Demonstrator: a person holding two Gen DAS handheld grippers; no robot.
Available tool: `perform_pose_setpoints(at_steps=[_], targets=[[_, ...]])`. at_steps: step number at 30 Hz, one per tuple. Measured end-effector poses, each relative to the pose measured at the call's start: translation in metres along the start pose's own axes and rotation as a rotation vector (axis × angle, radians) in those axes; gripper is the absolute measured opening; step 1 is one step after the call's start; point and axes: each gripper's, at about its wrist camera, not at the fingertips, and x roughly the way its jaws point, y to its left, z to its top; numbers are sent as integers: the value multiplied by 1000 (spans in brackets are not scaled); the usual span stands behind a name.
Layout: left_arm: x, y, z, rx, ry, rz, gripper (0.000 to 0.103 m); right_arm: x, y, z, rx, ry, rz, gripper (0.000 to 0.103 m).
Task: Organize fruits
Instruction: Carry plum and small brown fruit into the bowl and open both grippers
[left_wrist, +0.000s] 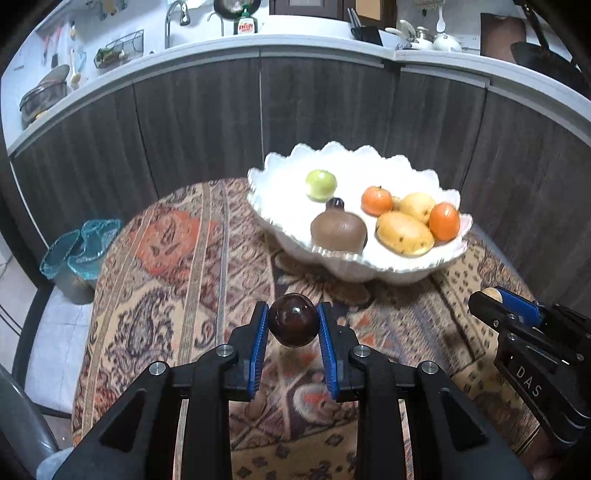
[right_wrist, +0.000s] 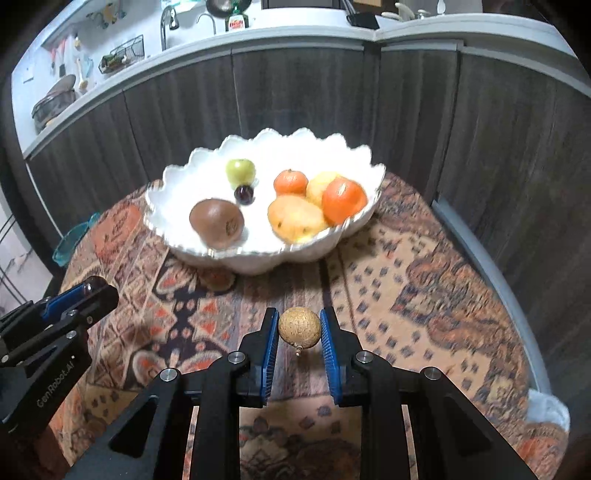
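My left gripper (left_wrist: 293, 325) is shut on a dark red plum (left_wrist: 293, 319) and holds it above the patterned tablecloth, short of the bowl. My right gripper (right_wrist: 299, 328) is shut on a small tan round fruit (right_wrist: 299, 326) with a stem, also above the cloth. A white scalloped bowl (left_wrist: 280, 173) (right_wrist: 177, 177) stands farther back on the table. It holds a green apple (left_wrist: 320, 184), a brown kiwi (left_wrist: 338, 230), a small dark plum (right_wrist: 244, 194), two oranges (left_wrist: 376, 200) (left_wrist: 445, 221) and yellow fruits (left_wrist: 404, 232).
The round table (right_wrist: 424, 266) has a patterned cloth. Dark wood cabinets (left_wrist: 203, 122) with a white counter curve behind it. A bin with a blue liner (left_wrist: 79, 251) stands on the floor at the left. A chair edge (left_wrist: 18, 413) is at the lower left.
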Motion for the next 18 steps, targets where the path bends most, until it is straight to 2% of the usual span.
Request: perform_pose_setpoints(at_steps=[18], targets=[[7,-11,69,8,-99,-7,27,-7,-11,67,-16,-136,-15,24]])
